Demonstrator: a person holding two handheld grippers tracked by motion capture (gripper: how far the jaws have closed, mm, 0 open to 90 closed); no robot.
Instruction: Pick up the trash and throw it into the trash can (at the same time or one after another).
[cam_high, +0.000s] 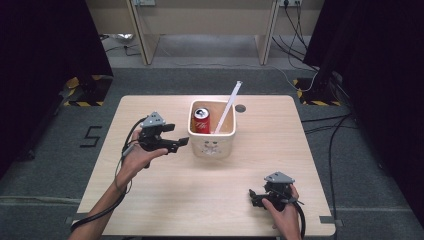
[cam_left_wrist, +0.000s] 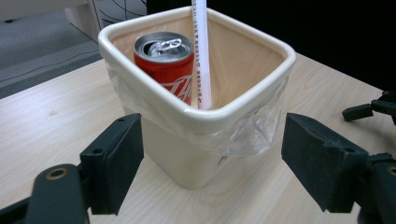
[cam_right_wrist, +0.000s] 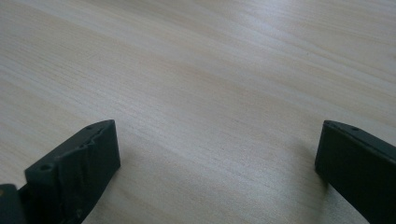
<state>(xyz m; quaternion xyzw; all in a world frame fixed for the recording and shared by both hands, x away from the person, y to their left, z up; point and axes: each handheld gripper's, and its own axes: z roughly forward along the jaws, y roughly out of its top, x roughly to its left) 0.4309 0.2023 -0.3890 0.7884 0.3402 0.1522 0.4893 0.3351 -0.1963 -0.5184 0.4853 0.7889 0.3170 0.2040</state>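
A cream square bin (cam_high: 212, 144) with a clear liner stands mid-table. Inside it stand a red soda can (cam_high: 201, 120) and a long white stick (cam_high: 229, 106) leaning out over the far right corner. My left gripper (cam_high: 177, 139) hovers open just left of the bin, its jaws pointing at it. In the left gripper view the bin (cam_left_wrist: 196, 140) sits between and beyond the wide-apart jaws, with the can (cam_left_wrist: 164, 63) and the stick (cam_left_wrist: 202, 51) inside. My right gripper (cam_high: 253, 196) rests open near the table's front right, jaws over bare wood (cam_right_wrist: 210, 116).
The light wooden table (cam_high: 165, 200) has a dark round hole (cam_high: 240, 108) behind the bin. Desk legs, cables and black stands with hazard tape stand on the grey floor beyond. The right gripper's jaw tips (cam_left_wrist: 373, 108) appear at the far right of the left gripper view.
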